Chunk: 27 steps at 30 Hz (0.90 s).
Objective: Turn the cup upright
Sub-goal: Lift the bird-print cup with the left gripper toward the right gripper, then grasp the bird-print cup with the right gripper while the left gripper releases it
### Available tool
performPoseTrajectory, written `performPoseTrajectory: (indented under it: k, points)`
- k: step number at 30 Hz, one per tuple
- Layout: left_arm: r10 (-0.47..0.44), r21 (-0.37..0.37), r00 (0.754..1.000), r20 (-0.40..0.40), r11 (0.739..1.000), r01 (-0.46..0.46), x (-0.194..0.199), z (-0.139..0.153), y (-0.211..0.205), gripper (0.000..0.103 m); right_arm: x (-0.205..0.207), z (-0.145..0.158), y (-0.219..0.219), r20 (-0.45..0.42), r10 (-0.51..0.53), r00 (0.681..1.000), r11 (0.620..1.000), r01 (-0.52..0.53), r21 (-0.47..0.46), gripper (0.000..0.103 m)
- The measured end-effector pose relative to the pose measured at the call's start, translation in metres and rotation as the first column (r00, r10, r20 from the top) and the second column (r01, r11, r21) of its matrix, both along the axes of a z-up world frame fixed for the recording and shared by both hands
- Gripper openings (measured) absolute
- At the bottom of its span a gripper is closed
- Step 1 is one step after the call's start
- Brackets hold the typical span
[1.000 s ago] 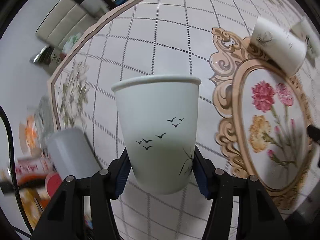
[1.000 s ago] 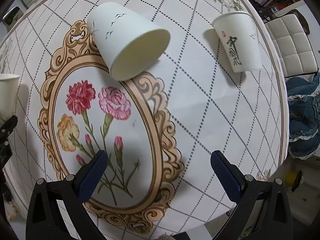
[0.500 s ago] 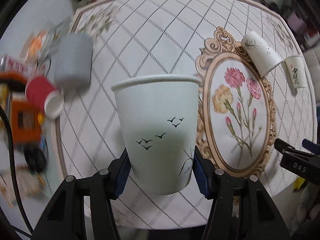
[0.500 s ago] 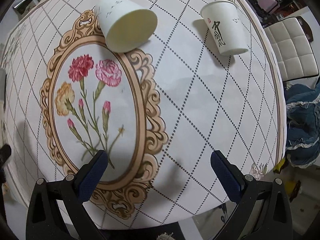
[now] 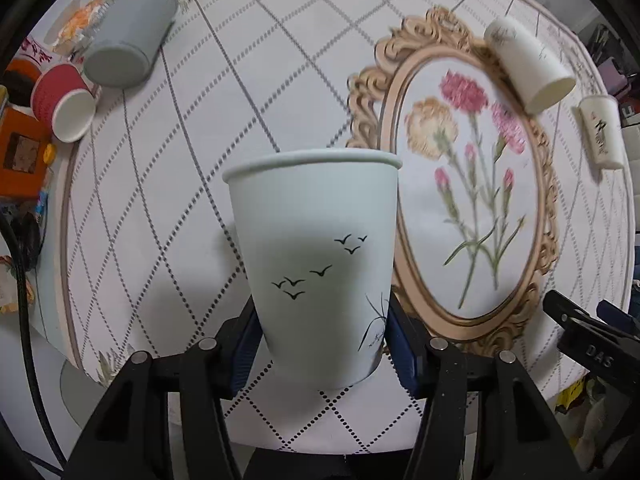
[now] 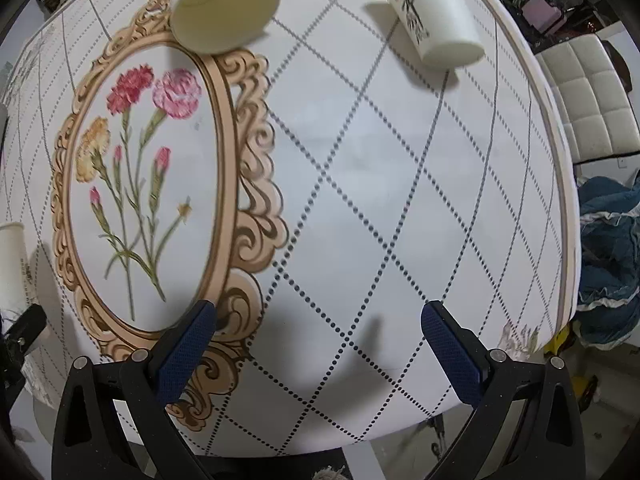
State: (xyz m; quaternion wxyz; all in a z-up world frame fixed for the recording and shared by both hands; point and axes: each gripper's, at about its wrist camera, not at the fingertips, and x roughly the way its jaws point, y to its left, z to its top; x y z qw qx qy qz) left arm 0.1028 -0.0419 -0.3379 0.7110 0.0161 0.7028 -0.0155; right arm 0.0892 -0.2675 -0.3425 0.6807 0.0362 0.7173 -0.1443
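The left tool (image 5: 320, 340) clamps the bird cup (image 5: 316, 248) upright above the counter (image 5: 248, 80), with a grey cup (image 5: 128, 36) and red cup (image 5: 64, 104) lying at ten o'clock, two white cups (image 6: 224, 12) (image 6: 436, 16) lying at one o'clock, while the right tool (image 6: 318, 332) gapes wide, holding nothing.

Cup we hold (image 5: 316, 264): pale white, small black birds.
Tablecloth (image 6: 360, 168): white, dotted diamond lines, pink and yellow flowers in a gold frame.
Cup left of the frame (image 5: 64, 108): red.
Our pads (image 6: 184, 350): blue.
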Motion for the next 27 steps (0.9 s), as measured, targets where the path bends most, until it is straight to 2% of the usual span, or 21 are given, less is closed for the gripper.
performPoseTrajectory:
  k: [10,12,14,16,19,20,27]
  points:
    - [-0.053,-0.034,0.998,-0.041,0.998,0.052,-0.015,-0.019,0.003,0.056,-0.029,-0.014,-0.014,-0.006,-0.042,0.999,0.999,0.042,-0.004,0.103]
    - [-0.053,-0.031,0.998,-0.045,0.998,0.052,-0.016,-0.019,0.003,0.064,-0.037,-0.018,-0.021,-0.003,-0.046,0.999,0.999,0.046,-0.006,0.103]
    - [-0.054,-0.029,0.998,-0.041,0.998,0.053,-0.02,-0.02,0.003,0.089,-0.041,-0.019,-0.021,-0.005,-0.048,0.999,0.999,0.048,-0.008,0.103]
    - [-0.063,-0.032,0.997,-0.04,0.998,0.062,-0.02,-0.019,0.002,0.095,-0.048,-0.018,-0.024,-0.002,-0.051,0.999,0.999,0.051,-0.007,0.103]
    - [-0.073,-0.035,0.997,-0.038,0.997,0.071,-0.018,-0.012,-0.002,0.096,-0.047,-0.014,-0.025,0.002,-0.055,0.998,0.998,0.055,-0.008,0.103]
    - [-0.074,-0.037,0.997,-0.037,0.997,0.073,-0.007,-0.005,-0.006,0.096,-0.045,-0.01,-0.023,0.002,-0.057,0.998,0.998,0.057,-0.007,0.103]
    - [-0.049,-0.027,0.999,-0.007,0.998,0.049,-0.008,0.025,0.002,0.097,-0.032,0.007,-0.021,0.004,-0.052,0.999,0.999,0.052,-0.005,0.103]
